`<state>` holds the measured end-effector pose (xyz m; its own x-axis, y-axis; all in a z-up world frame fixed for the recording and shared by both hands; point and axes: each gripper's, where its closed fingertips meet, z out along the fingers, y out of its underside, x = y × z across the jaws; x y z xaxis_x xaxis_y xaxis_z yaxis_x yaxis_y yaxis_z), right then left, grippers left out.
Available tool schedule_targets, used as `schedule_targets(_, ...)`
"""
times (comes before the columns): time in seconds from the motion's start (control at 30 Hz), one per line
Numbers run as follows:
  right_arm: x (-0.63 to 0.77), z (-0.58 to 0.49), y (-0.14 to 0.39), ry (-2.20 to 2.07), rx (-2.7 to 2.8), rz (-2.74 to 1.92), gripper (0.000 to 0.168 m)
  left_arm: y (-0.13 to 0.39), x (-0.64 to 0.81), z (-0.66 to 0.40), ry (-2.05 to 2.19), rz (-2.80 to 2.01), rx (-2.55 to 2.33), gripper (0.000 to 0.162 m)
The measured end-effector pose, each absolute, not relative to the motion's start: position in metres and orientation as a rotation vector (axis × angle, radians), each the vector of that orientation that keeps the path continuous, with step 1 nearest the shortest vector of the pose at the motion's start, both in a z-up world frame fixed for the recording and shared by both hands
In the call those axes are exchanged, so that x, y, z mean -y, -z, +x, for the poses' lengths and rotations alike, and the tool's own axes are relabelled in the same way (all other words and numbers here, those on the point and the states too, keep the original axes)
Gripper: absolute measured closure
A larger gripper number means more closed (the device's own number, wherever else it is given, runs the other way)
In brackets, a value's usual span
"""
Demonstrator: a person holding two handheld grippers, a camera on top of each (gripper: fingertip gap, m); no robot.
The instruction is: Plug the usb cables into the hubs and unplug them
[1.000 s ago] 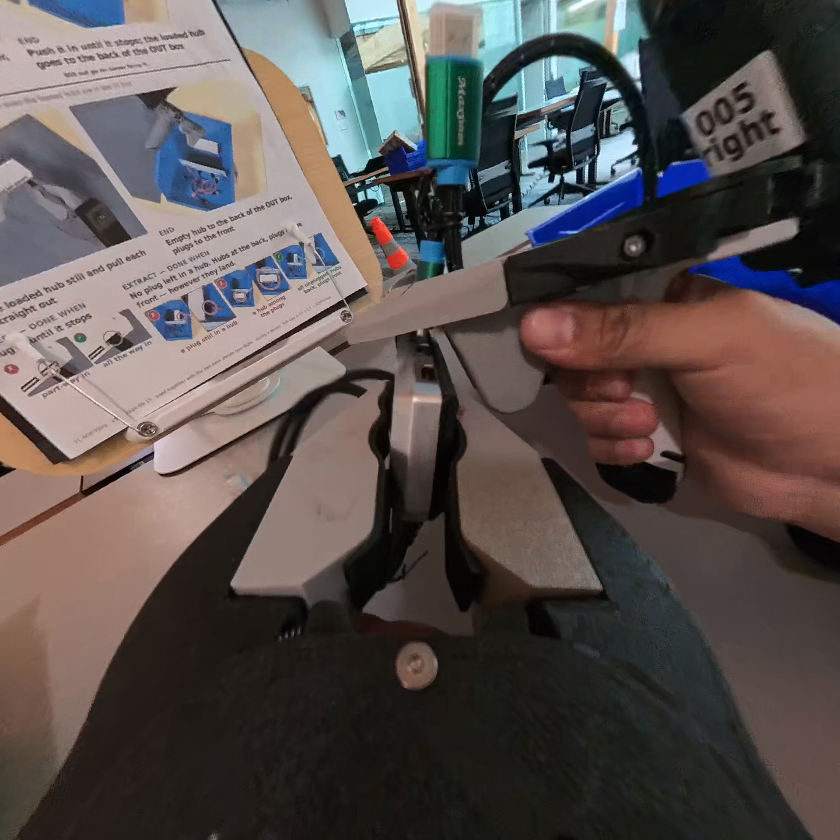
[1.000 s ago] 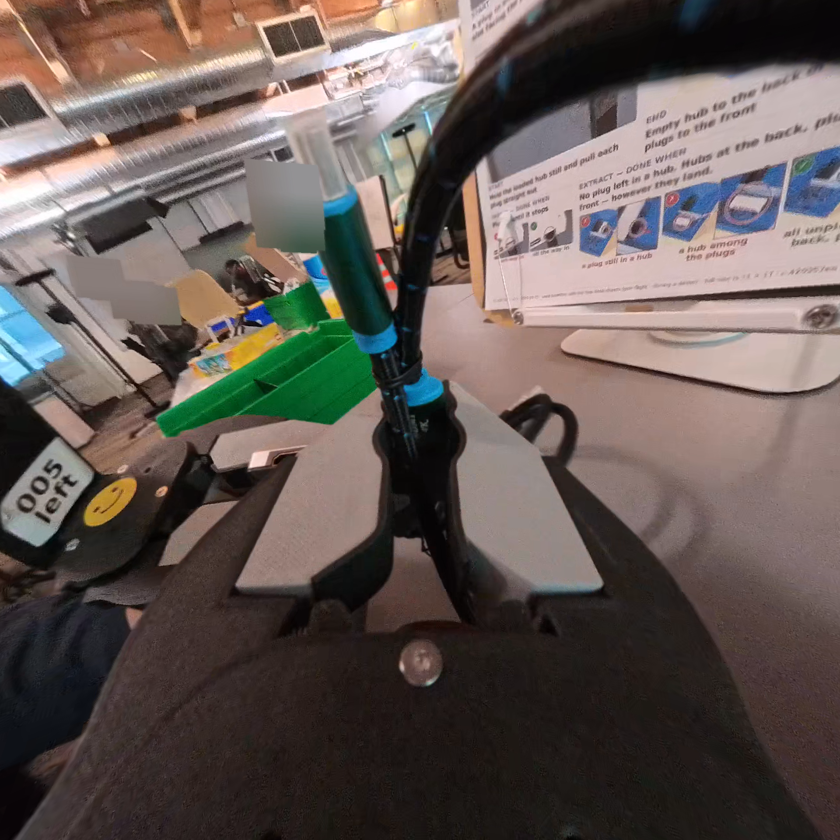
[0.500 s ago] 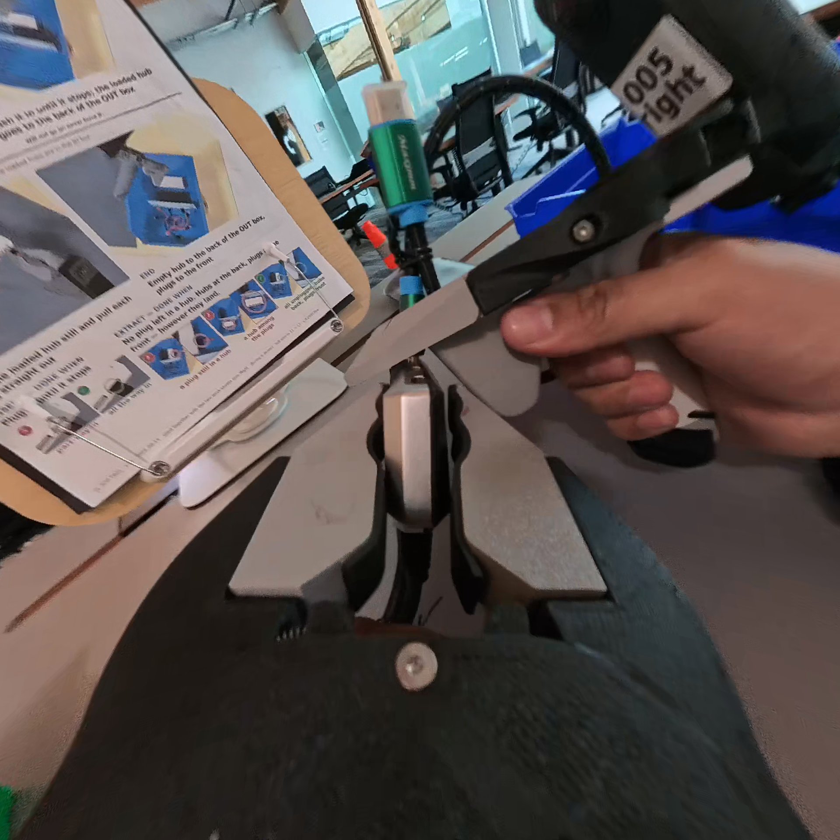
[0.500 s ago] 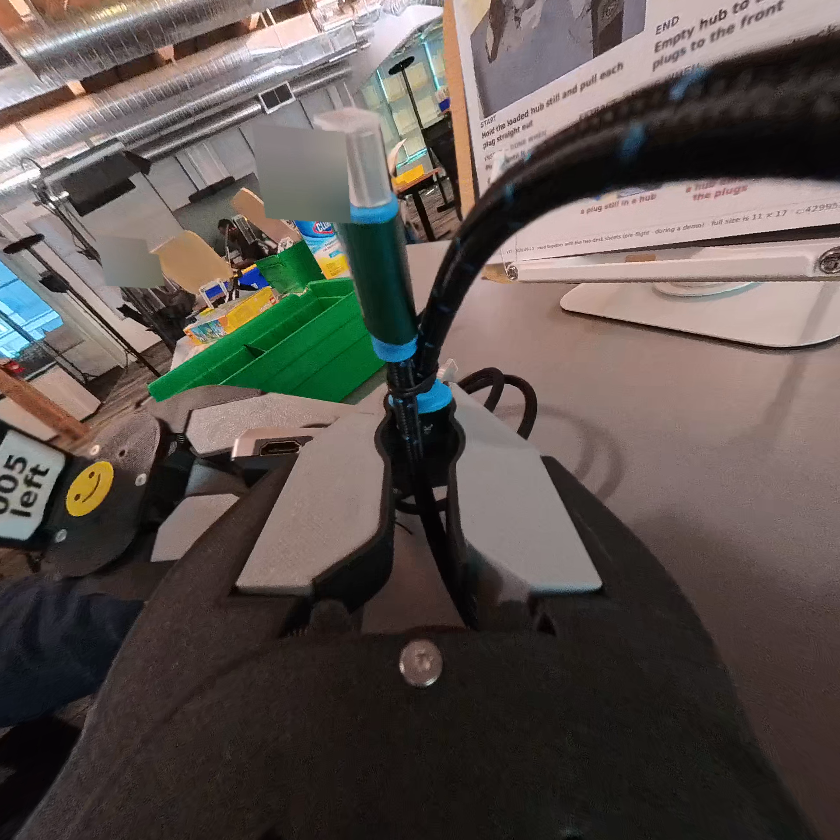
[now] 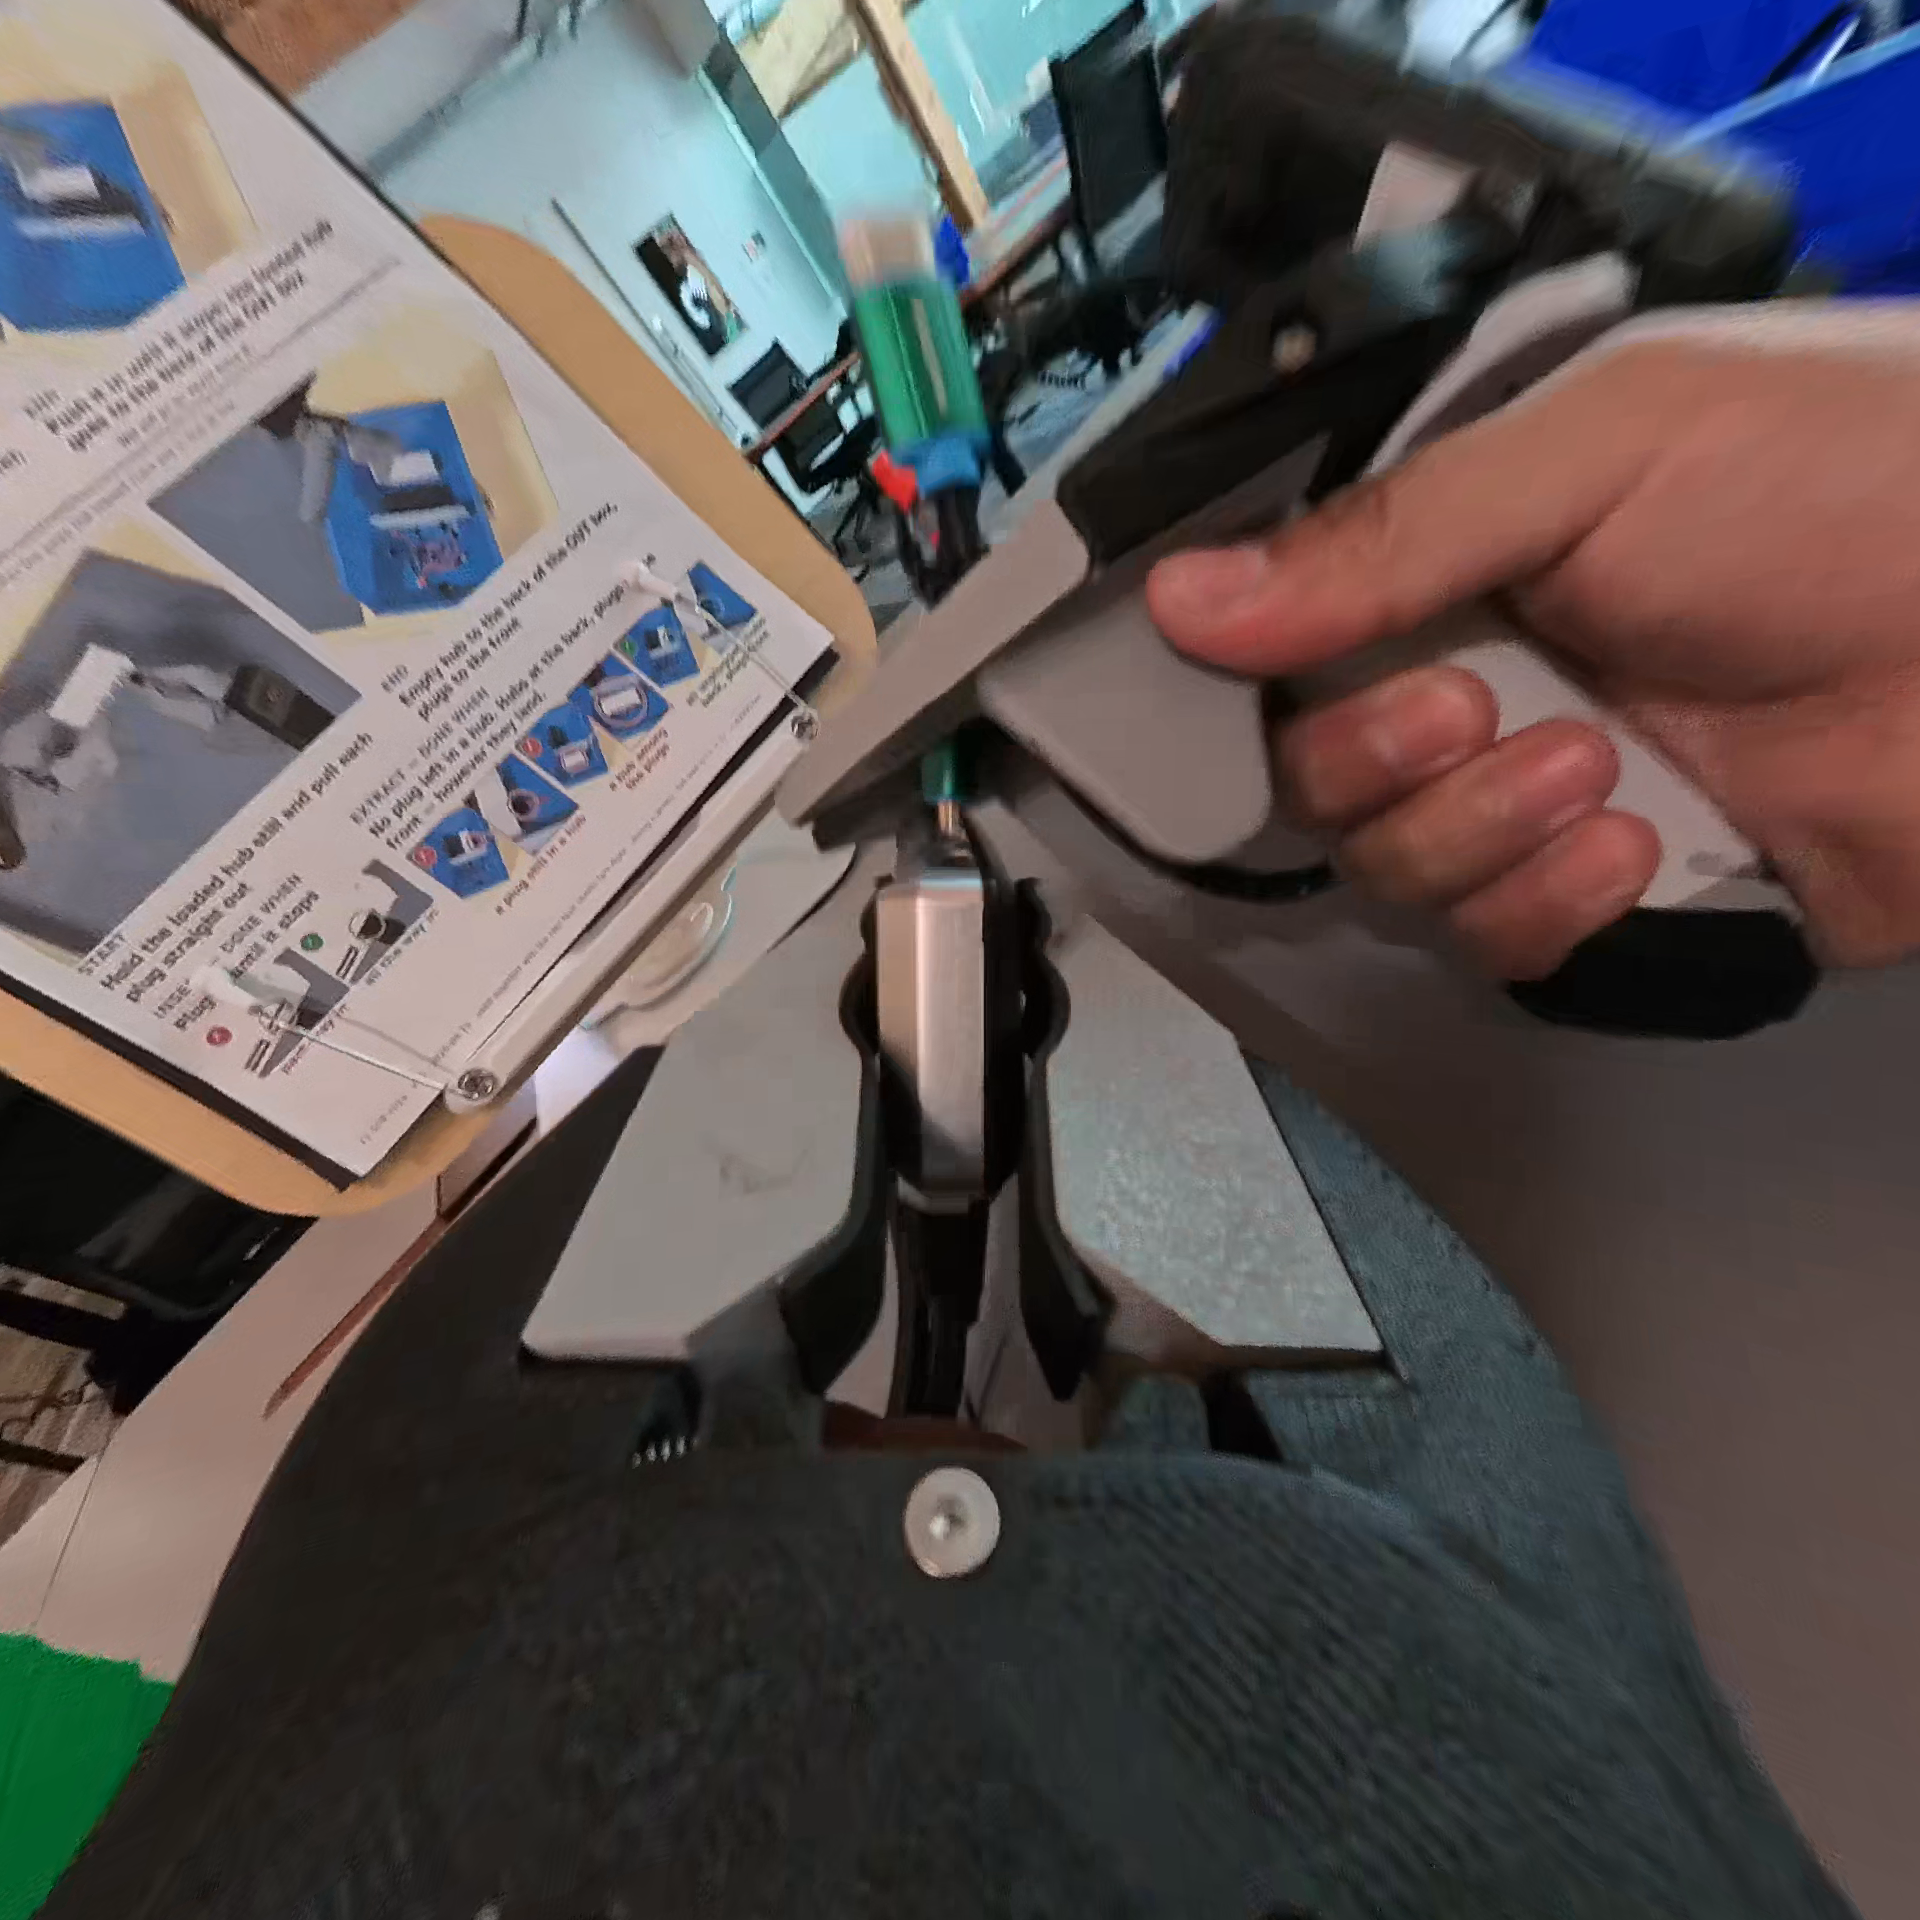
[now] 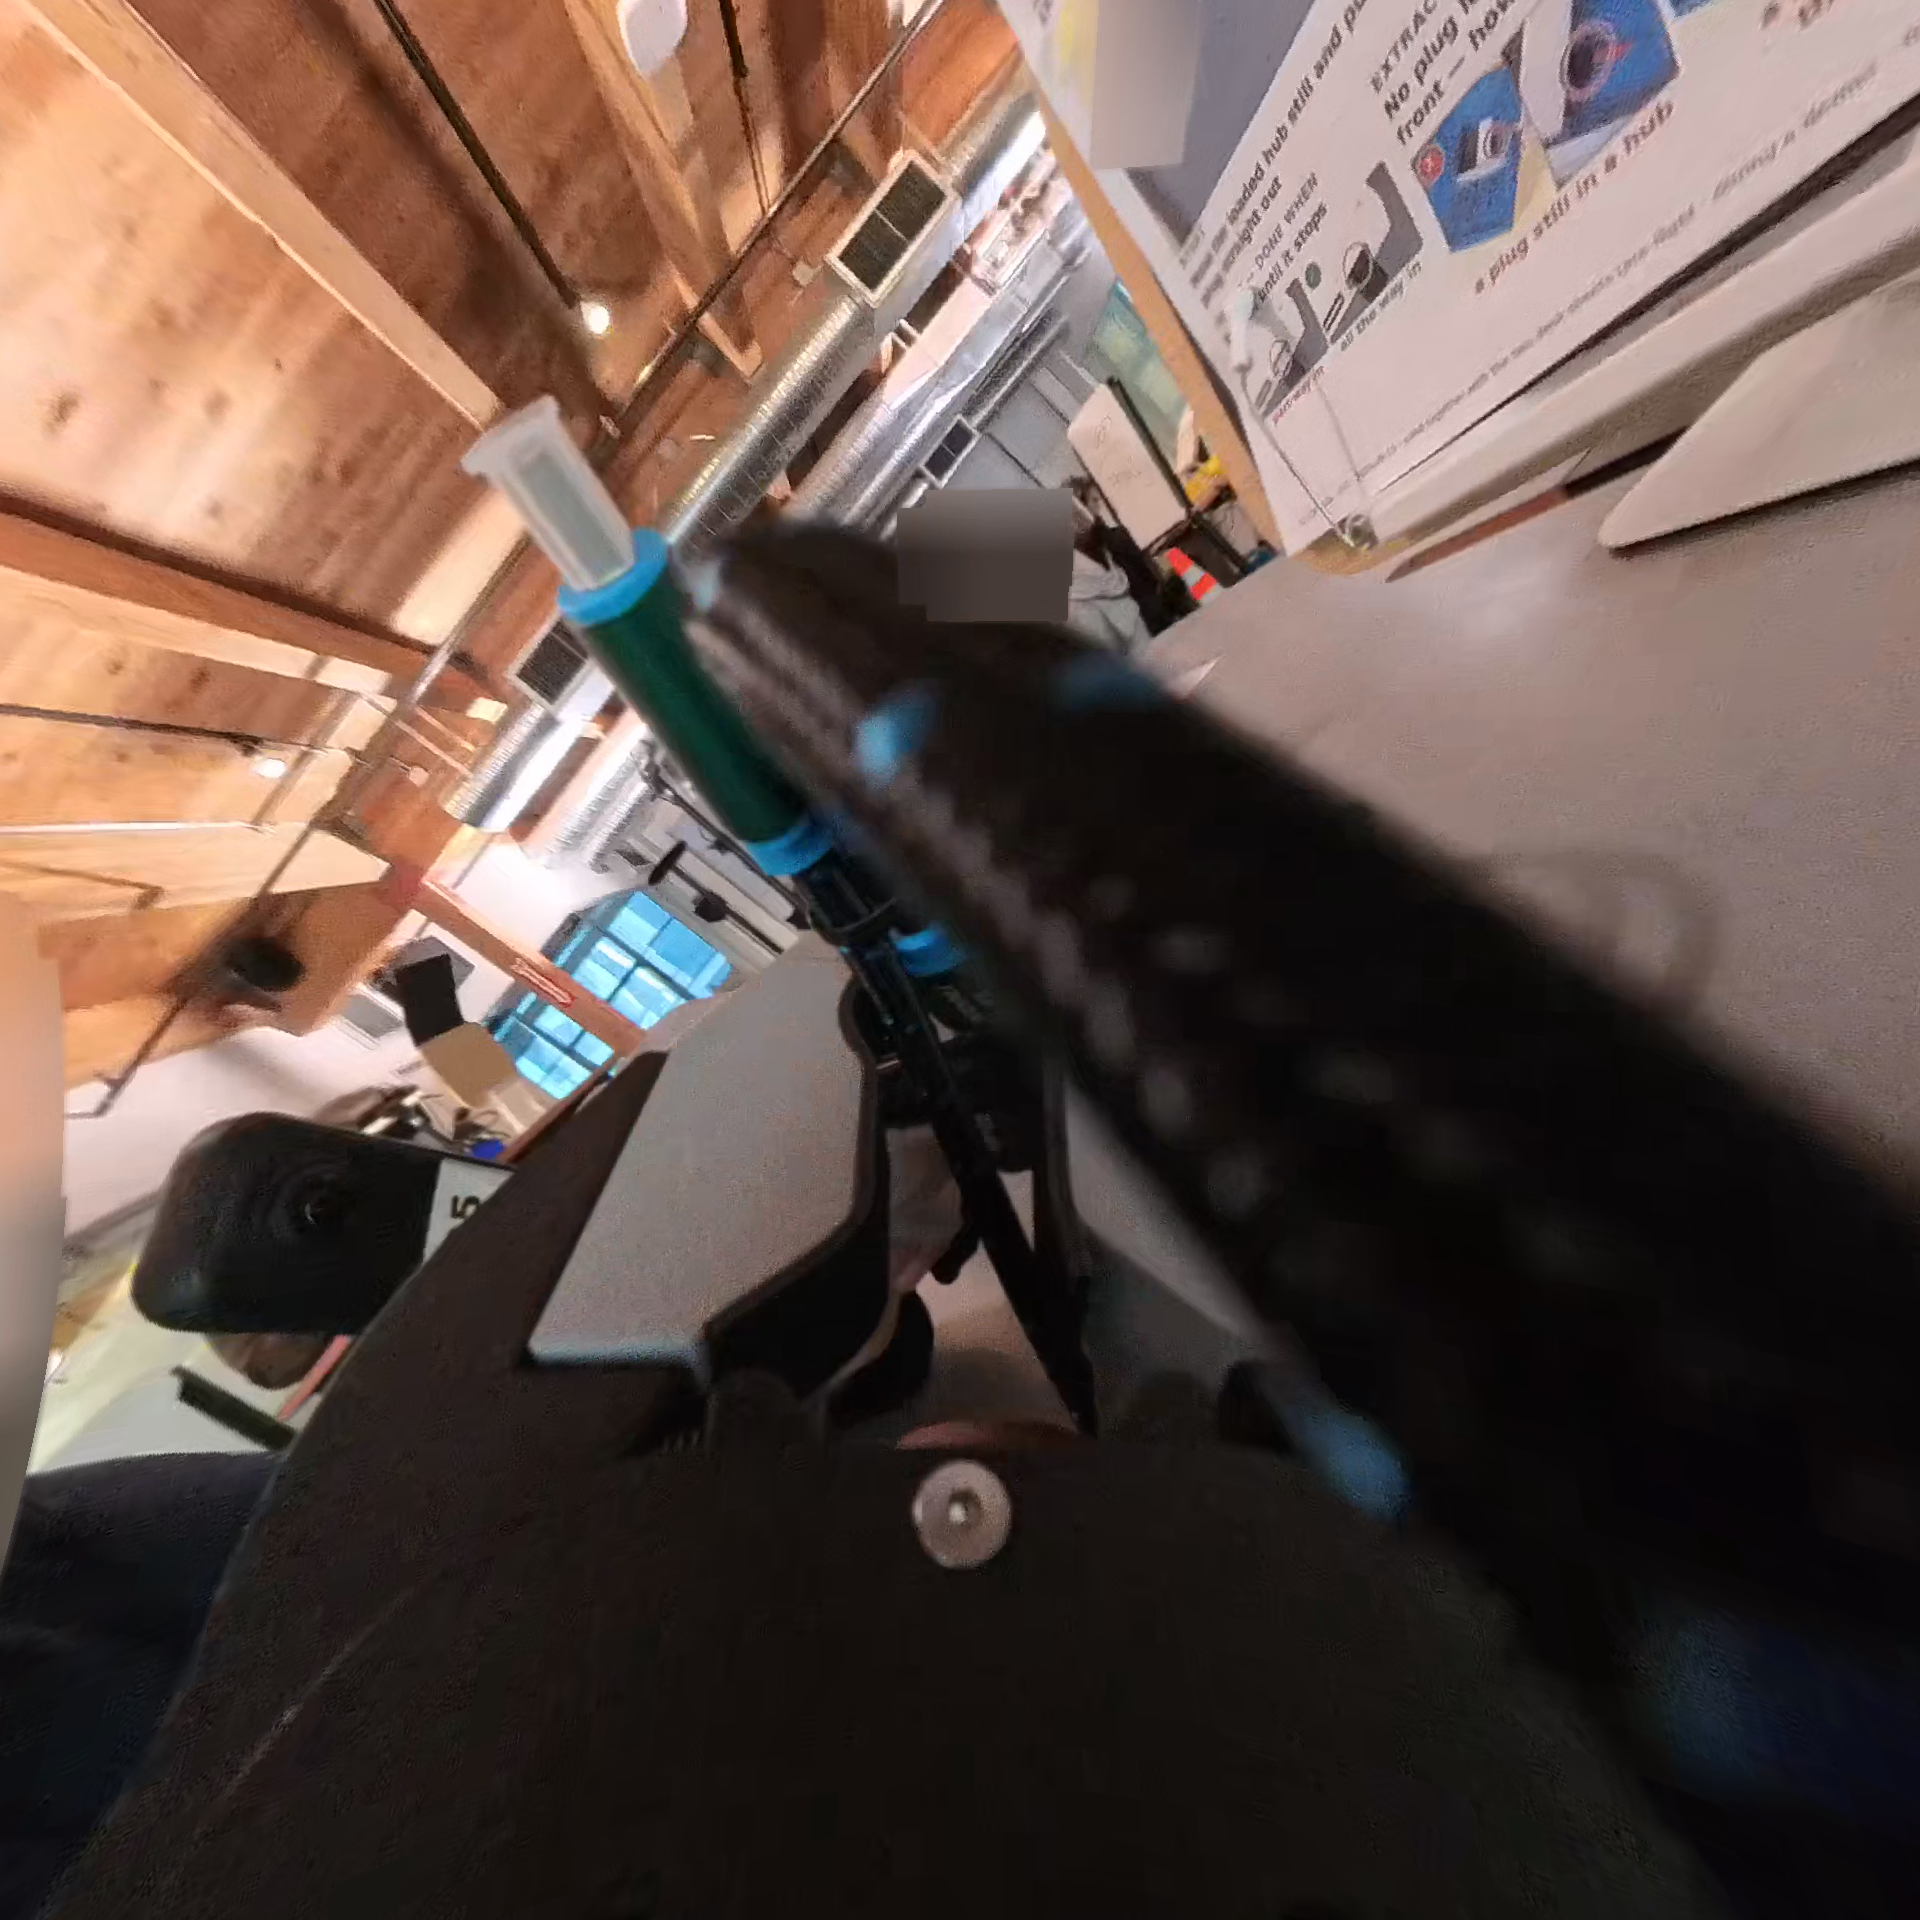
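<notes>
My left gripper [image 5: 951, 935] is shut on a silver hub [image 5: 928, 1039], which stands on edge between the jaws above the grey table [image 5: 1610, 1247]. My right gripper [image 6: 951, 997] is shut on a black braided cable [image 6: 1247, 987]. The cable loops up to a green plug [image 6: 686, 717] with a clear cap, also in the left wrist view [image 5: 914, 364]. In that view a hand [image 5: 1610, 623] holds the right gripper just above the hub's far end. A small green plug with a metal tip [image 5: 943, 784] pokes from under its fingers [image 5: 935, 644]. Whether the tip touches the hub is unclear.
A printed instruction sheet [image 5: 364, 675] on a wooden board leans on a white stand [image 6: 1766, 436] at the back of the table. A blue bin [image 5: 1849, 156] sits behind the right gripper. A green bin corner [image 5: 52, 1766] shows at lower left. The left gripper's body [image 6: 291, 1236] shows low left. Left and right tips are no more than a few centimetres apart.
The right gripper has tilted upward and lifted slightly from the hub, so its view now faces the ceiling and the plug's metal tip shows. The left gripper still holds the hub.
</notes>
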<state>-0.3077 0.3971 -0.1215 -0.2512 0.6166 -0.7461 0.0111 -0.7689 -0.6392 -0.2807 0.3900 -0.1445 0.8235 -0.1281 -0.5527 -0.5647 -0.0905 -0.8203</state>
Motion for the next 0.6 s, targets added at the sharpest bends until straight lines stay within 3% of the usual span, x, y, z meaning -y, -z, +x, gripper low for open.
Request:
schedule_targets(0.1,-0.4,-0.311,0.131,-1.973,0.778,-1.657,0.149,0.142,-0.391,-0.277,-0.274,-1.641,-0.507,0.14)
schedule_targets(0.23,-0.413,-0.309,0.122,-1.057,1.079,-1.475,0.151,0.147,-0.395,-0.287,-0.217,-1.693,-0.445,0.142)
schedule_targets(0.3,-0.412,-0.307,0.112,-0.92,1.073,-1.394,0.151,0.143,-0.393,-0.287,-0.173,-1.686,-0.417,0.142)
schedule_targets(0.4,-0.409,-0.308,0.109,-1.12,1.015,-1.405,0.153,0.143,-0.393,-0.287,-0.18,-1.691,-0.411,0.141)
schedule_targets(0.5,-0.401,-0.308,0.108,-1.814,0.84,-1.495,0.149,0.148,-0.393,-0.291,-0.221,-1.716,-0.42,0.141)
schedule_targets(0.6,-0.407,-0.306,0.116,-1.72,0.844,-1.543,0.15,0.155,-0.396,-0.289,-0.209,-1.738,-0.436,0.141)
